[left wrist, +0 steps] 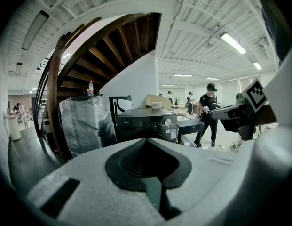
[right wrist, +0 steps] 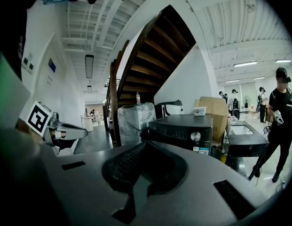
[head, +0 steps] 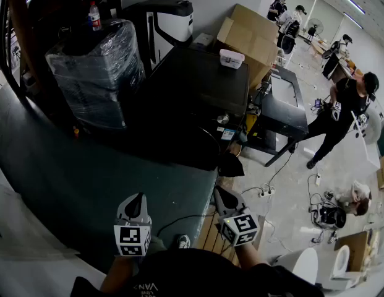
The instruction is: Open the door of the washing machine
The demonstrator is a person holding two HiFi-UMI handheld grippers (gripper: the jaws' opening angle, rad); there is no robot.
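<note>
Left claw (head: 140, 198), right claw (head: 220, 192) closed; box (head: 232, 58) atop washer (head: 195, 88).

open dark floor (head: 86, 184) lies before the washing machine (head: 192, 98), flanked by a plastic-wrapped unit (head: 96, 73) and a black table (head: 284, 116).

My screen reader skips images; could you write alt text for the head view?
Seen from above, a dark washing machine stands ahead beside a plastic-wrapped bundle. Near the bottom edge, the left gripper and right gripper point toward it, fingers together, empty.
</note>
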